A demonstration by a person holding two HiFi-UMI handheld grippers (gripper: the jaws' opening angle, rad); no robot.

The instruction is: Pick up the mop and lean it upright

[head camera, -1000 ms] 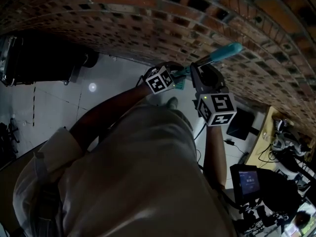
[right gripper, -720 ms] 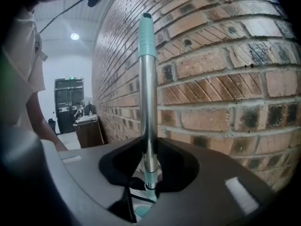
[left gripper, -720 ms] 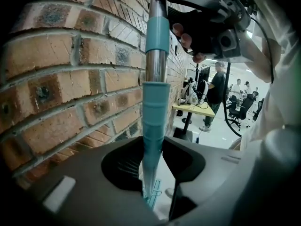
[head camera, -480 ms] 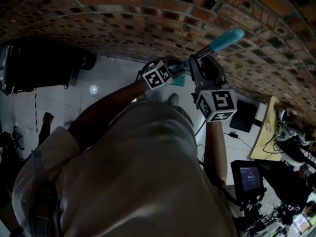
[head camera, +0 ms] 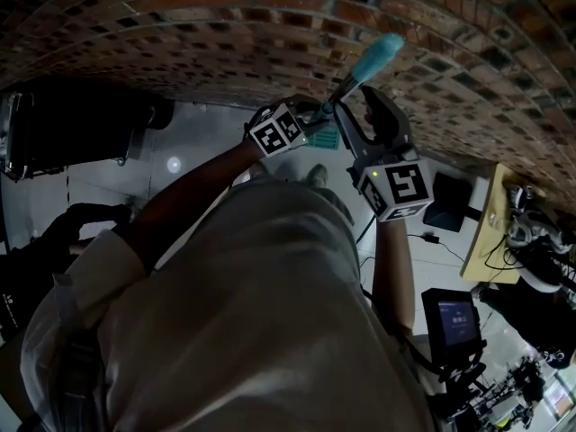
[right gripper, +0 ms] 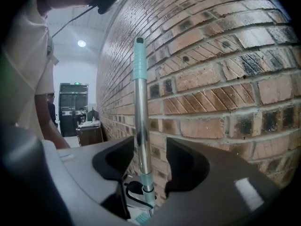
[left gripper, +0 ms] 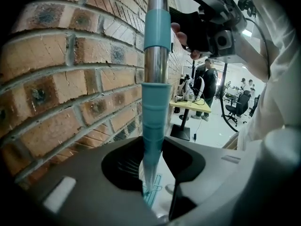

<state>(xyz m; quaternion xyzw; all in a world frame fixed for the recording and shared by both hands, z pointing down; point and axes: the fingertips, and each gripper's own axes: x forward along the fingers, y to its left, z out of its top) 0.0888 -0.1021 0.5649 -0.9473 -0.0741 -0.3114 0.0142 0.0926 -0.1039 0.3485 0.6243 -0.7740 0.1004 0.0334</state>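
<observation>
Obs.: the mop handle (head camera: 376,58) stands near upright, close along the brick wall (head camera: 207,34), upper centre of the head view. The left gripper (left gripper: 153,171) is clamped on its teal sleeve. The right gripper (right gripper: 149,166) has just been opening its jaws. The steel shaft runs between them, untouched.

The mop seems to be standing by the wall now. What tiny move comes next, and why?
Probably draw the right tongs back off the silver metal mop pole with teal sleeves. Their jaws have just been opening and stand clear of it on both sides, while the left tongs clamp it beside the red brick wall.
</observation>
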